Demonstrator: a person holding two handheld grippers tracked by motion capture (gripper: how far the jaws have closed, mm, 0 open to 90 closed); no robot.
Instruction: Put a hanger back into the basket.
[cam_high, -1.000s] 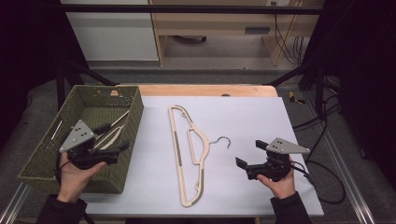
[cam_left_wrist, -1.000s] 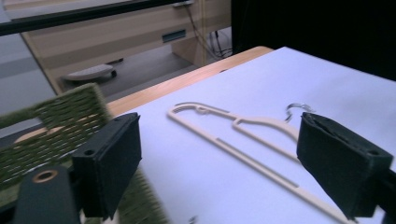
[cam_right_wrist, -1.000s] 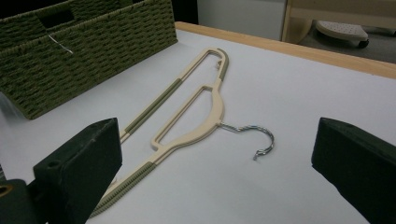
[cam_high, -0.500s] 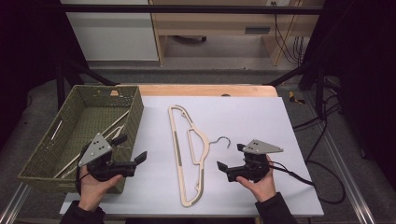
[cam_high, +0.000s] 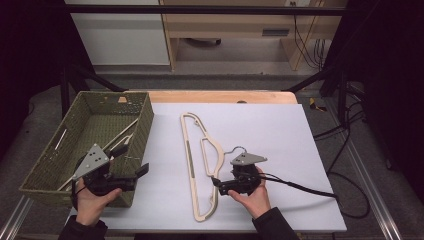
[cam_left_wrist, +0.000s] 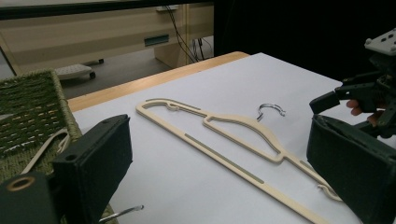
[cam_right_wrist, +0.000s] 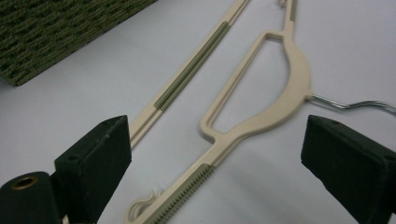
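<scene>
While it lies flat: the hanger (cam_high: 200, 165) rests on the white sheet of the bench (cam_high: 280, 130), running away from me, just right of the basket (cam_high: 80, 150) and apart from it.
Hanger make: cream plastic, thin and flat, with a long straight bar, a curved shoulder piece, ribbed olive grip strips and a bent wire hook (cam_right_wrist: 355, 105) of bright metal.
Right hand-held gripper (cam_high: 218, 184): I hold it low beside the near part of the hanger, jaws wide apart and empty, the shoulder piece framed between them in the right gripper view.
Left hand-held gripper (cam_high: 142, 171): jaws spread, nothing in them, at the basket's near right corner and pointing toward the hanger.
Basket: olive-green woven weave, rectangular, with more pale hangers (cam_high: 117, 142) lying inside.
Progress: I judge the work barely begun on this piece; it is not yet gripped or lifted. Left to do: close on it, carry it over and lay it in the basket with the others.
</scene>
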